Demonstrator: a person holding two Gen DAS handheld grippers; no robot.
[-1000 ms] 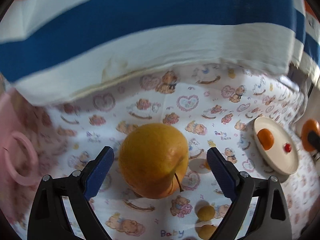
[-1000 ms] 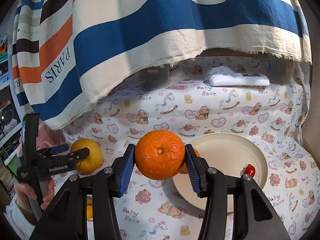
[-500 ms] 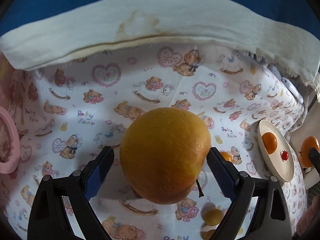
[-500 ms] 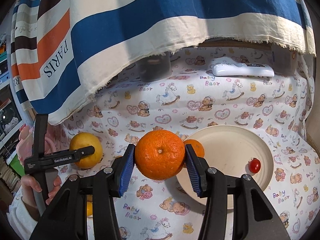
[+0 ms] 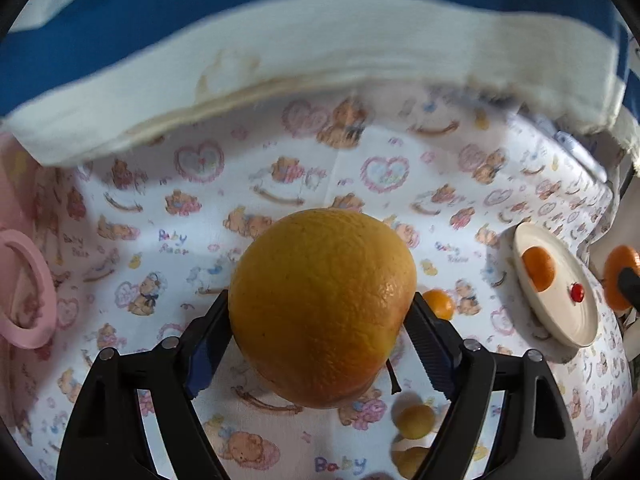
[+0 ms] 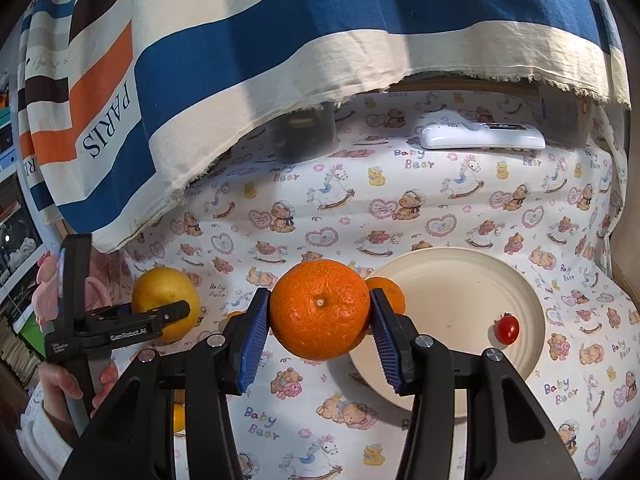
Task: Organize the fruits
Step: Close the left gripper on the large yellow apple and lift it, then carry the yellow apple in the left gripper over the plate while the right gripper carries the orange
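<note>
A large yellow citrus fruit [image 5: 320, 304] rests on the bear-print cloth between the jaws of my left gripper [image 5: 320, 320]. The jaws are closing and both blue pads touch its sides. From the right wrist view the same fruit [image 6: 158, 286] shows at the left with the left gripper [image 6: 176, 310] across it. My right gripper [image 6: 320, 312] is shut on an orange mandarin [image 6: 320, 300], held above the cloth just left of a cream plate [image 6: 460, 280]. On the plate lie a small orange [image 6: 388, 292] and a cherry tomato [image 6: 507, 328].
A striped cloth [image 6: 320, 40] hangs over the back of the table, with a dark jar [image 6: 304, 136] and a white remote [image 6: 482, 136] below it. Small yellow fruits [image 5: 414, 420] and a small orange [image 5: 440, 304] lie near the left gripper. A pink ring-shaped thing [image 5: 24, 292] stands at the left.
The left gripper has come in around the large yellow fruit and its jaws have narrowed until the pads meet its sides. The right gripper keeps still with the mandarin.
</note>
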